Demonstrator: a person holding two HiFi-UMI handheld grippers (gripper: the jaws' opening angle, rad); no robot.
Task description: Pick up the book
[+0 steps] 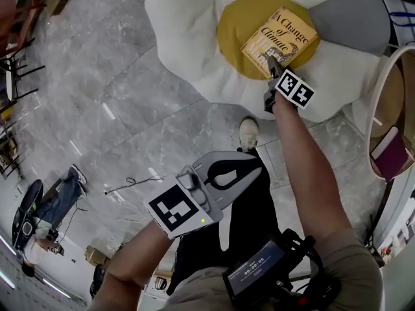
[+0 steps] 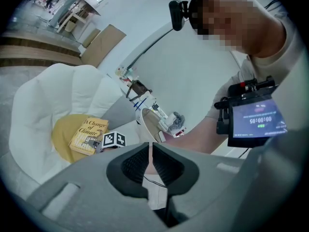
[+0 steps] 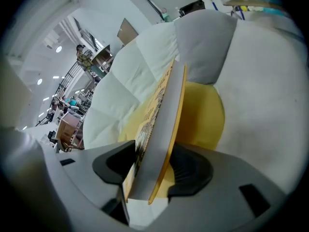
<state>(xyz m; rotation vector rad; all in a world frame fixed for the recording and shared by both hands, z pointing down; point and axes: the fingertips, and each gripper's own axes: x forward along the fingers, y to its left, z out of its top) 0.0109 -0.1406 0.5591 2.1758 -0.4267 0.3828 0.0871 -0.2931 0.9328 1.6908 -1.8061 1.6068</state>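
Right gripper view: book (image 3: 163,129) stands edge-on, clamped between right gripper (image 3: 155,169) jaws; left gripper (image 2: 150,162) jaws closed, empty.

The yellow book (image 1: 280,39), gripped at one edge, tilts over the yellow cushion (image 1: 233,24).

A white petal-shaped seat (image 1: 181,18) with a yellow centre (image 1: 237,34) sat at twelve o'clock, a grey cushion (image 1: 353,18) at one o'clock.
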